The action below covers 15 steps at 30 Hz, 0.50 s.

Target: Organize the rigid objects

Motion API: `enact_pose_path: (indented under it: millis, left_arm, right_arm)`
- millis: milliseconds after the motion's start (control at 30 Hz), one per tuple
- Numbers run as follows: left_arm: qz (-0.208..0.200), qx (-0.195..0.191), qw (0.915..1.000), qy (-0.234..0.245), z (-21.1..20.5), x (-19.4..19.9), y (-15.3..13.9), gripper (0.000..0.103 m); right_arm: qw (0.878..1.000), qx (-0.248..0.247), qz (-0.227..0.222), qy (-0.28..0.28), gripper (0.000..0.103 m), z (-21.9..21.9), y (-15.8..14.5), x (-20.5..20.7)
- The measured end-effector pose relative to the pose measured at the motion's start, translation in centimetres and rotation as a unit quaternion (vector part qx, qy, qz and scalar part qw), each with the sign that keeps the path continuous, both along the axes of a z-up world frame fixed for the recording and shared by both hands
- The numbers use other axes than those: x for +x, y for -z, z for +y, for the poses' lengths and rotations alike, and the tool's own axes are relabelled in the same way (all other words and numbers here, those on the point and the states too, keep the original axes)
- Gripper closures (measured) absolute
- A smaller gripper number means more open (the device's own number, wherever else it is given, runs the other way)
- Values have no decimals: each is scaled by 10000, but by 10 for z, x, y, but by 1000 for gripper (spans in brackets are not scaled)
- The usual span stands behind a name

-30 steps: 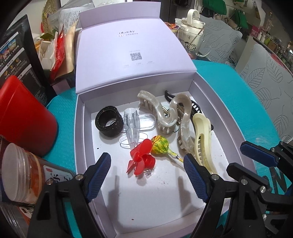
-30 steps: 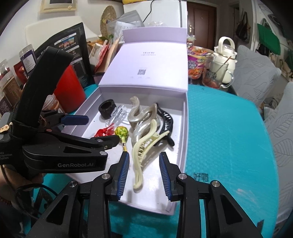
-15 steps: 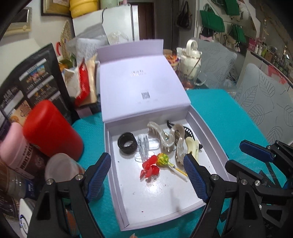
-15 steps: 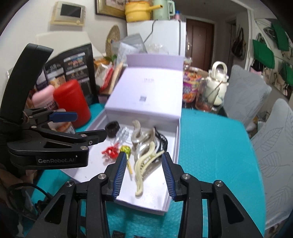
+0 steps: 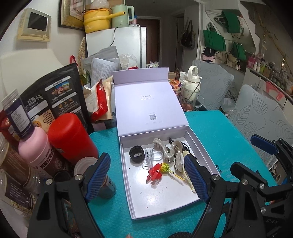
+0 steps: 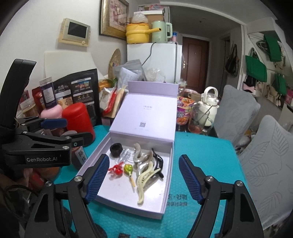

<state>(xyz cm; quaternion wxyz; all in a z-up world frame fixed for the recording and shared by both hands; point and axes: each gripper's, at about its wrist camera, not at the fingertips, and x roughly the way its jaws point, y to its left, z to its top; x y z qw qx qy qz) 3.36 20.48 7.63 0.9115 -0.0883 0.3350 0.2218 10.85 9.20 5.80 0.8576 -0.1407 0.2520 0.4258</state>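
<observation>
A lilac gift box (image 5: 201,146) is seen lying open on the teal counter (image 5: 216,131), its lid (image 5: 148,108) folded back and propped up behind it. The rigid objects are gathered in the far half of the box: a black ring-shaped band (image 5: 136,154) at the far left, a clear plastic clip (image 5: 150,157) just beside it, a pearly wavy claw clip (image 5: 165,151) touching a second pearly clip (image 5: 177,155), a black claw clip (image 6: 157,161) partly hidden behind them, and a cream claw clip (image 6: 144,180) laid lengthwise toward the near right. A small red clip (image 5: 153,173) and a yellow-green lollipop (image 5: 165,167) are found touching each other near the middle, the lollipop's stick pointing to the near right. The near half of the box floor carries only a few dark specks. The left tongs (image 5: 146,180) are held above the near edge of the box, spread wide and gripping nothing; the right tongs (image 6: 144,178) are likewise spread wide and empty — in the right wrist view the box is framed between their blue pads (image 6: 98,175). To the left of the box, a red canister (image 5: 70,137), a pink-capped bottle (image 5: 34,144) and a black printed pouch (image 5: 55,98) are crowded together, with snack bags behind. Beyond the lid a white kettle-shaped bottle (image 5: 192,80) is set in a glass mug (image 5: 190,100), and a white fridge (image 5: 126,42) stands at the wall — a yellow pot (image 5: 97,22) and a pale green kettle (image 5: 120,17) on top.
</observation>
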Motion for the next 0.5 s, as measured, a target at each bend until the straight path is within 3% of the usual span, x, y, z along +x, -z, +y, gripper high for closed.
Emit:
enact_pose_path:
  millis: [267,500]
  left_arm:
    - [-253,71,9996,-90,-16,-37,-13,16]
    - [-204,145,9995,-182,-29,-68,-6,16]
  right_arm:
    - [9998,198,-48,92,17,-18,-13,-25]
    - [9996,225,8,159,17,-34,-8,-49]
